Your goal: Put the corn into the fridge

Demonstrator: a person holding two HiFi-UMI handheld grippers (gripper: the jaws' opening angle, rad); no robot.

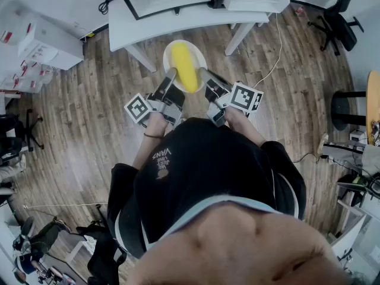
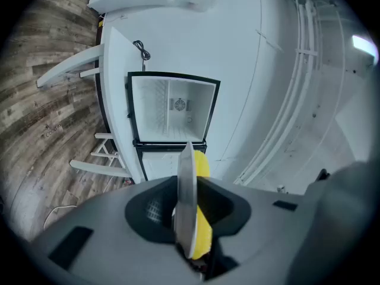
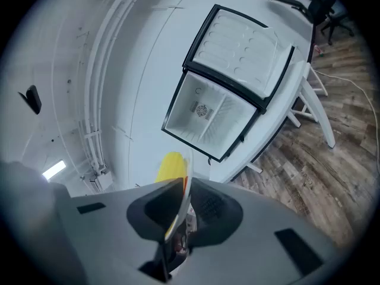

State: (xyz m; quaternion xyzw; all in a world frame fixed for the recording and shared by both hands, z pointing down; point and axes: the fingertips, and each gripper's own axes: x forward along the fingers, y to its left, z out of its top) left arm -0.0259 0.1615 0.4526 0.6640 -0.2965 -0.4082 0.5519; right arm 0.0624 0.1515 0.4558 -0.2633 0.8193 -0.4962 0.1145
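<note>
The left gripper [image 1: 170,79] has its fingers [image 2: 151,209] closed tight on the left rim of the white plate [image 1: 171,47], which shows edge-on between them. The yellow corn [image 1: 185,67] lies along the plate (held in the air, just before the desk [image 1: 127,22]). The right gripper [image 1: 206,77] pinches the opposite rim, fingers [image 3: 211,209] nearly together, and beyond stands the fridge [image 2: 172,108] on the desk, door open.

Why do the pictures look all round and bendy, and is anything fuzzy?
Left gripper view: dark round corners, the floor curves, and the close plate edge is blurry. Right gripper view: same round bend; the fridge looks sharp. Head view: the floor bulges, light is even, the corn is clear.
</note>
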